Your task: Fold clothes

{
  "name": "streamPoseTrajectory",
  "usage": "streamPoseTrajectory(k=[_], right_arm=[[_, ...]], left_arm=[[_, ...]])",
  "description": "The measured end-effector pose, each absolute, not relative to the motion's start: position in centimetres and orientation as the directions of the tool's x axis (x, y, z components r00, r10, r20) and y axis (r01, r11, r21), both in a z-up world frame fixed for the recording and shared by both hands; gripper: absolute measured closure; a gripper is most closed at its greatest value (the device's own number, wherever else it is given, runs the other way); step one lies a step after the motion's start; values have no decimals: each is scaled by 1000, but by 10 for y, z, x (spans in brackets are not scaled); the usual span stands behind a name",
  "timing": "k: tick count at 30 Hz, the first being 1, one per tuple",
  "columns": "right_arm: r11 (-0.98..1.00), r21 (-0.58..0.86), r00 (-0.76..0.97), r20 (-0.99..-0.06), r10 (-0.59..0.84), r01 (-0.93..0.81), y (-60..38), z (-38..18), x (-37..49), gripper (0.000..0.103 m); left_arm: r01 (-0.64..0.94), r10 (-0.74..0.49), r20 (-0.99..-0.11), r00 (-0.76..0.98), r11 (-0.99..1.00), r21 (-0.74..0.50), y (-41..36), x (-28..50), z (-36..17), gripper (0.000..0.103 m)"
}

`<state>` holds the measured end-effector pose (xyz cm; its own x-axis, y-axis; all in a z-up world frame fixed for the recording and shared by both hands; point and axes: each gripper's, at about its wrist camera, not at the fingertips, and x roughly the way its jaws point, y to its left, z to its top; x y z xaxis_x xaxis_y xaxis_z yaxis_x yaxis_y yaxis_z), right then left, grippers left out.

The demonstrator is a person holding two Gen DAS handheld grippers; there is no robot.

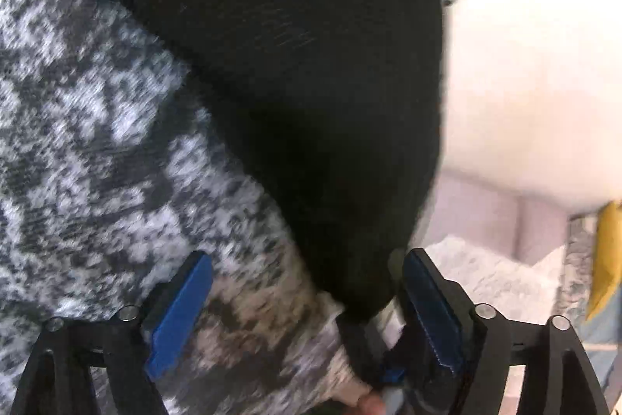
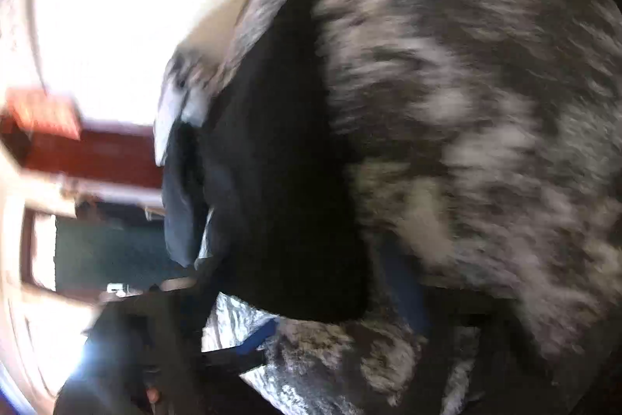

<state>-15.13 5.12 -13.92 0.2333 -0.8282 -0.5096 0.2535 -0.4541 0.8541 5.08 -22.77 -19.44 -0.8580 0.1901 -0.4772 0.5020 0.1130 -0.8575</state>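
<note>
Close up, left tool (image 1: 307,292) wide open against grey-and-white knit garment (image 1: 97,127); right tool's state blurred, untellable.

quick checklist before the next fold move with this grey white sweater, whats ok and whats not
1. Left gripper open: ok, blue pads apart.
2. Sweater between the left fingers: ok, grey-white knit and its black part fill the gap; no clamp yet.
3. Right gripper state: cannot tell, the right wrist view is blurred and its fingers are lost against the fabric.
4. Sweater lying flat: not ok, it bulges and drapes in both views.
5. Surface to fold on: cannot tell, only a pale patch shows past the cloth.
</note>
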Motion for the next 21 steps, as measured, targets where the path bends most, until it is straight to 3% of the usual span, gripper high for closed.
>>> streamPoseTrajectory(k=[5, 7, 8, 9, 10, 11, 12, 13, 17, 21], right_arm=[[-281, 960, 234, -272, -934, -8, 65, -138, -137, 73], [-250, 965, 240, -225, -944, -79, 72, -134, -116, 73], [-240, 965, 245, -207, -947, -110, 75, -131, -104, 73], [-246, 961, 264, -207, -942, -124, 75, -129, -92, 70], [-278, 955, 315, -234, -920, -104, 71, -126, -77, 58], [-308, 948, 349, -265, -899, -74, 70, -126, -68, 47], [-328, 943, 354, -290, -889, -53, 72, -127, -64, 16], [-348, 937, 358, -315, -879, -31, 74, -128, -61, 0], [-455, 891, 143, -449, -882, -11, 100, -141, -95, 0], [-425, 903, 96, -418, -903, -66, 87, -153, -139, 0]], left_arm=[[337, 100, -324, -941, 171, -926, -255, 62, -198, 18], [266, 94, -252, -963, 205, -942, -269, 71, -201, 18], [231, 90, -216, -972, 220, -948, -275, 75, -202, 23], [267, 92, -255, -963, 163, -950, -280, 79, -196, 41], [310, 92, -301, -949, 99, -946, -284, 83, -189, 72], [351, 89, -347, -934, 33, -936, -289, 87, -182, 77], [376, 91, -372, -924, 38, -926, -293, 94, -185, 77], [400, 93, -395, -914, 50, -915, -296, 101, -188, 78], [347, 129, -330, -935, 144, -927, -303, 111, -212, 79], [336, 144, -319, -937, 111, -935, -305, 108, -207, 79]])
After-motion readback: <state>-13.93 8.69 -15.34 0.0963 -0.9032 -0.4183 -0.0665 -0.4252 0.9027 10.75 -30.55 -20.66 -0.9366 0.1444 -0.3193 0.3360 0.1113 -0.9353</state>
